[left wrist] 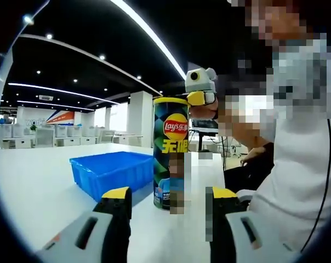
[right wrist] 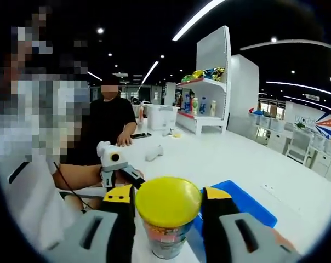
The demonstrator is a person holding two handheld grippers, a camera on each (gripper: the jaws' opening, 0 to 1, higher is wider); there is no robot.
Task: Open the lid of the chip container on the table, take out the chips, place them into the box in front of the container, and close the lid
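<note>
Yellow-tipped jaws of the left gripper (left wrist: 168,200) sit closest in the left gripper view, spread wide with nothing between them, aimed at the lower part of the chip can (left wrist: 171,153) but not touching it yet. That can stands upright on the white table (left wrist: 39,181), just beside the blue box (left wrist: 113,171), which looks empty from this angle. Over in the right gripper view, the right gripper (right wrist: 168,205) has its jaws on either side of the yellow lid (right wrist: 167,201), right up against the rim; whether they're actually squeezing it, I can't tell. So the lid is on and we're at the opening step. My guess for what's next: the left one closes in on the can body to steady it, then the right one gets a firm pinch on the lid and pulls it straight up. Tall skinny can though, so it could tip if the bottom isn't held first.
</note>
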